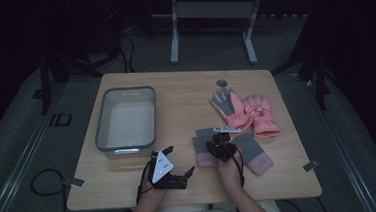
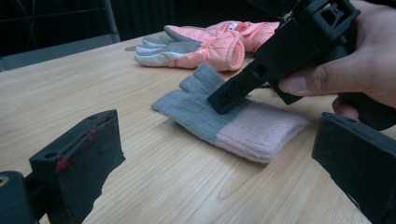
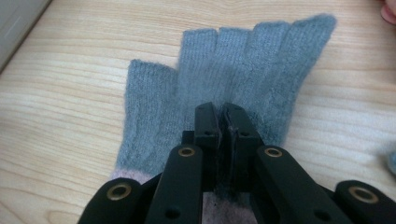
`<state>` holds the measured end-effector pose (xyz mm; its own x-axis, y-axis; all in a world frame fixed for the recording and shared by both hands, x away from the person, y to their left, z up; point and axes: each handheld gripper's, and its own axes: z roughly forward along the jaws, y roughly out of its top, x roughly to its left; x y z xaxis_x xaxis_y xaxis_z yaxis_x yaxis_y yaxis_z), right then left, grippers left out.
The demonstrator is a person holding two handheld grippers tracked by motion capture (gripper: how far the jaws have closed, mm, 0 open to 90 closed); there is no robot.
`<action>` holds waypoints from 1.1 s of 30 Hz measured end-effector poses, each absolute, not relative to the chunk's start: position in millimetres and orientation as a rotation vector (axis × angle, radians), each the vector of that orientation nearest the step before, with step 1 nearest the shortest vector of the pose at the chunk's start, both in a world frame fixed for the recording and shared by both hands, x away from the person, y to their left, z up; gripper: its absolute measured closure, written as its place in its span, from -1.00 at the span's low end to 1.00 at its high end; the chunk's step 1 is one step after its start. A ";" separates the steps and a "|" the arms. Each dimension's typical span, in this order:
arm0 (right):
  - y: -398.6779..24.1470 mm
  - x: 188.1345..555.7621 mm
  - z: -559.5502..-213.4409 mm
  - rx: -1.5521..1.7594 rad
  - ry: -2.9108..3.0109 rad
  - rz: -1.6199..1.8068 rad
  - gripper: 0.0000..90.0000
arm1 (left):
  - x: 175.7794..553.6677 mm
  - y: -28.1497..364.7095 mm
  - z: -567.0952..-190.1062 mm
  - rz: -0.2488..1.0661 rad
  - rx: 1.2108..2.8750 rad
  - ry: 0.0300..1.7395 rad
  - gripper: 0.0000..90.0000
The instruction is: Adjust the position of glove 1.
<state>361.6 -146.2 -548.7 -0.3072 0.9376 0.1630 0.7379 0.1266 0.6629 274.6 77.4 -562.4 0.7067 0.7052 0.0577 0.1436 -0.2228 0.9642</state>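
A grey knit glove (image 3: 243,60) with a pink cuff (image 2: 261,133) lies flat on the wooden table (image 1: 175,94), fingers pointing away from me. My right gripper (image 3: 223,114) comes down on its palm with the jaws shut, and a small fold of the grey knit looks pinched between the tips. Seen from the left gripper view, the right gripper (image 2: 224,99) slants down onto the glove from a hand at the right. A second grey and pink glove (image 1: 253,152) lies just right of it. My left gripper (image 1: 180,160) rests near the table's front edge, open with nothing between its fingers.
A grey plastic bin (image 1: 123,93) stands at the left of the table. A pair of pink padded gloves (image 1: 249,112) lies at the back right, past the knit ones. Dark floor and a metal frame lie beyond the far edge.
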 end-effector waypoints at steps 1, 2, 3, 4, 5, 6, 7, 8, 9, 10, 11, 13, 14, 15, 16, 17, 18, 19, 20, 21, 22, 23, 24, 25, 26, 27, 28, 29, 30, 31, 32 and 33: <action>-146.6 362.0 -548.4 1.633 2.121 0.964 0.88 | 274.6 77.4 -562.4 0.599 1.750 0.678 -0.97; -148.1 362.1 -548.8 1.660 2.110 0.982 0.88 | 274.6 77.2 -562.4 0.600 1.750 0.680 -0.97; -146.4 361.4 -549.2 1.638 2.109 0.971 0.87 | 274.6 77.2 -562.4 0.600 1.750 0.680 -0.97; -144.9 360.8 -549.1 1.603 2.120 0.954 0.84 | 274.2 76.7 -562.5 0.604 1.752 0.676 -0.97; -145.4 361.0 -548.9 1.615 2.119 0.964 0.79 | 274.4 76.5 -562.4 0.605 1.757 0.673 -0.97; -146.1 361.8 -548.1 1.618 2.126 0.975 0.65 | 274.1 75.7 -562.4 0.606 1.759 0.675 -0.97; -146.9 362.6 -546.1 1.589 2.133 0.974 0.50 | 273.4 75.3 -562.4 0.610 1.760 0.665 -0.97; -150.6 362.8 -542.7 1.588 2.128 1.008 0.35 | 272.9 75.2 -562.4 0.613 1.760 0.666 -0.97; -155.3 364.3 -536.7 1.562 2.125 1.025 0.29 | 273.0 75.1 -562.4 0.613 1.761 0.668 -0.97; -158.9 365.0 -532.5 1.527 2.130 1.027 0.25 | 272.9 75.1 -562.4 0.610 1.763 0.664 -0.97; -165.1 366.4 -527.1 1.496 2.141 1.047 0.24 | 272.8 75.1 -562.5 0.611 1.759 0.665 -0.97; -179.7 370.2 -515.5 1.359 2.231 1.106 0.24 | 273.8 75.9 -562.5 0.603 1.756 0.677 -0.97; -183.9 370.0 -513.2 1.282 2.251 1.094 0.23 | 273.8 75.9 -562.5 0.603 1.756 0.677 -0.97; -192.3 370.6 -512.1 1.201 2.287 1.067 0.23 | 274.0 76.9 -562.5 0.600 1.744 0.687 -0.97; -200.1 371.1 -512.3 1.127 2.347 1.086 0.23 | 273.9 76.2 -562.5 0.608 1.750 0.683 -0.97; -206.8 369.8 -513.1 1.060 2.354 1.094 0.23 | 272.9 74.4 -562.4 0.613 1.767 0.661 -0.97; -215.8 367.8 -515.4 1.001 2.338 1.045 0.26 | 272.1 73.4 -562.4 0.612 1.767 0.660 -0.97; -225.2 368.5 -518.5 0.999 2.382 1.022 0.27 | 272.0 72.5 -562.3 0.613 1.769 0.665 -0.97; -235.7 367.7 -521.1 0.986 2.404 1.032 0.28 | 271.1 70.9 -562.3 0.625 1.796 0.635 -0.97; -235.7 367.7 -521.1 0.986 2.404 1.032 0.28 | 271.1 70.9 -562.3 0.625 1.796 0.635 -0.97; -259.5 363.2 -525.5 0.974 2.410 1.006 0.29 | 271.5 71.9 -562.3 0.625 1.773 0.665 -0.97; -270.5 361.6 -526.8 0.993 2.404 1.009 0.29 | 271.4 71.4 -562.3 0.625 1.792 0.646 -0.97; -278.3 360.4 -527.6 0.999 2.386 1.000 0.32 | 270.9 71.9 -562.3 0.619 1.790 0.630 -0.97; -288.4 360.3 -528.6 1.025 2.396 0.999 0.34 | 271.1 72.8 -562.4 0.617 1.773 0.648 -0.97; -296.9 360.2 -529.7 1.059 2.404 1.016 0.35 | 272.3 73.5 -562.2 0.608 1.789 0.652 -0.97; -304.8 358.6 -530.5 1.051 2.391 1.028 0.35 | 273.4 75.1 -562.3 0.579 1.768 0.660 -0.97; -309.9 358.5 -531.0 1.059 2.405 1.052 0.35 | 273.3 75.4 -562.3 0.591 1.766 0.661 -0.97; -312.6 358.8 -531.0 1.069 2.417 1.052 0.35 | 273.0 74.2 -562.2 0.606 1.784 0.651 -0.97; -315.0 358.4 -531.1 1.068 2.402 1.051 0.35 | 272.9 73.9 -562.1 0.592 1.789 0.653 -0.97; -315.0 358.4 -531.1 1.068 2.402 1.051 0.35 | 272.9 73.9 -562.1 0.592 1.789 0.653 -0.97; -317.0 360.2 -534.5 1.061 2.452 1.064 0.36 | 271.3 72.1 -562.3 0.624 1.789 0.648 -0.97; -316.0 360.3 -536.1 1.045 2.449 1.028 0.36 | 270.6 71.1 -562.2 0.613 1.799 0.641 -0.97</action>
<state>360.3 -316.0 -536.1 -0.6964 0.7175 0.0153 0.5135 0.4833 0.7090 270.6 71.1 -562.2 0.7219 0.6847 0.0997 0.1306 -0.2764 0.9521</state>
